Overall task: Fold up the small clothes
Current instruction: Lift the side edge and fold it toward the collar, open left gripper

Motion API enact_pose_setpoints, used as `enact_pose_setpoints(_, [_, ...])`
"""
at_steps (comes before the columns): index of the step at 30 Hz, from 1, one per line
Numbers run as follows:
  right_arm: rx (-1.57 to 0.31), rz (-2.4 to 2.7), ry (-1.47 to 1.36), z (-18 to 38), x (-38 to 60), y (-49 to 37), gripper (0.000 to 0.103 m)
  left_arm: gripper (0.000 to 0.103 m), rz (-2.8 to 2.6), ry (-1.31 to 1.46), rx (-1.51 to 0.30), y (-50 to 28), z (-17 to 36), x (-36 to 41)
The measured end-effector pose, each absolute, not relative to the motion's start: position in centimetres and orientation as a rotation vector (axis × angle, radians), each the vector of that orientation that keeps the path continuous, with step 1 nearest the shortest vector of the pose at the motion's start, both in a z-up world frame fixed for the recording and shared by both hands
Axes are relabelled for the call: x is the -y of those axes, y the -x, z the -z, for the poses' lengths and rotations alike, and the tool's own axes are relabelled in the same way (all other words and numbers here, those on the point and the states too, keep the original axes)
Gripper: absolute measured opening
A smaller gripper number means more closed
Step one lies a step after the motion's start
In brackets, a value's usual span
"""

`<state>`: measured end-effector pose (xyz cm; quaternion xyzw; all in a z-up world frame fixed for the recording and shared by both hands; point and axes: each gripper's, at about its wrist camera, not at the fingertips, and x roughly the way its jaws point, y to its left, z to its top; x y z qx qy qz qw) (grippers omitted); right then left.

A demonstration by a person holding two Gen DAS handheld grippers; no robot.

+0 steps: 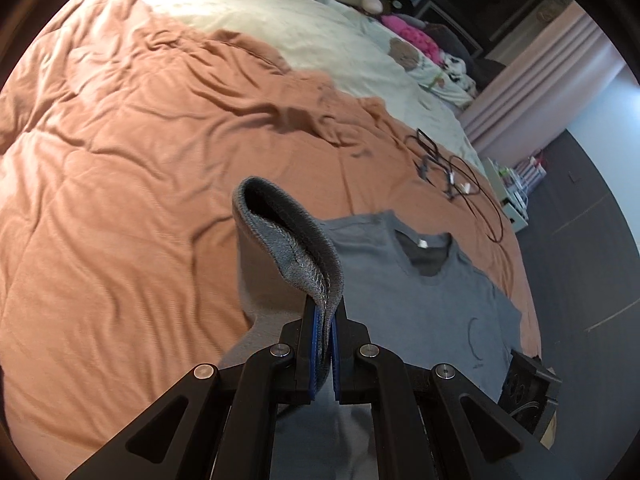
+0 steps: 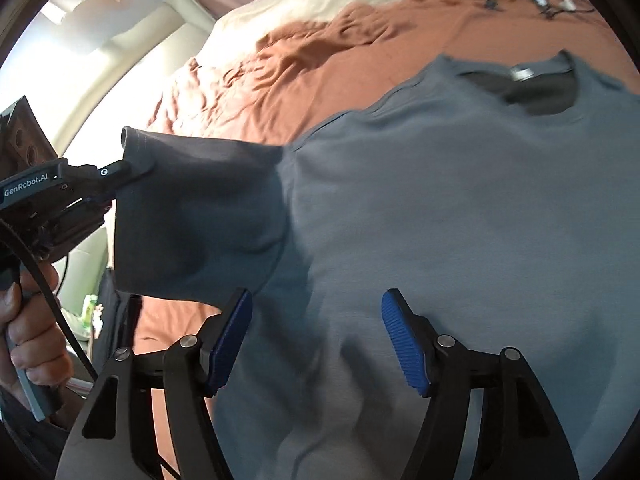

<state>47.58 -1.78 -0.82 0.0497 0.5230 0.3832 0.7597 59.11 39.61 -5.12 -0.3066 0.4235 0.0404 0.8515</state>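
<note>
My left tongs (image 1: 325, 344): clamped on the hem of the sleeve (image 2: 192, 216), lifted off the bed. My right tongs (image 2: 316, 340): spread wide, empty, above the shirt's body. Grey T-shirt (image 2: 460, 208): front up on the orange duvet (image 1: 120, 200), collar away from me. Soft, light, limp knit; likely sags wherever unsupported, so best taken at hems and seams. Black cable (image 1: 472, 192): beyond the collar.

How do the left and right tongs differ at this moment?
The left tongs are shut on the sleeve of the grey T-shirt; the right tongs are open and hold nothing. The left lifts its sleeve clear of the orange duvet, while the right hovers over the shirt's body. Both have blue ribbed pads on black linkages.
</note>
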Motion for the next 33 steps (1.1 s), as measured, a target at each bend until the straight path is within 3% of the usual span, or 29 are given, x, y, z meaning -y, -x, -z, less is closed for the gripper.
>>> enact_pose_setpoints(6, [-1.139, -0.803, -0.144, 0.2, 5.3, -47.3, 0.075, 0.005, -0.059, 0.626, -0.929, -60.9, 5.2, -37.3])
enact_pose_setpoints(23, [-1.178, -0.815, -0.263, 0.2, 12.1, -48.9, 0.075, 0.006, 0.018, 0.534, -1.028, -66.2, 9.7, -30.1])
enact_pose_setpoints(28, [-1.165, -0.790, -0.220, -0.6, 13.6, -48.7, 0.075, 0.032, 0.035, 0.531, -1.037, -66.9, 10.8, -29.2])
enact_pose_setpoints(33, [-1.141, -0.770, -0.228, -0.6, 13.8, -48.8, 0.075, 0.037, -0.024, 0.466, -1.013, -65.8, 10.2, -30.3])
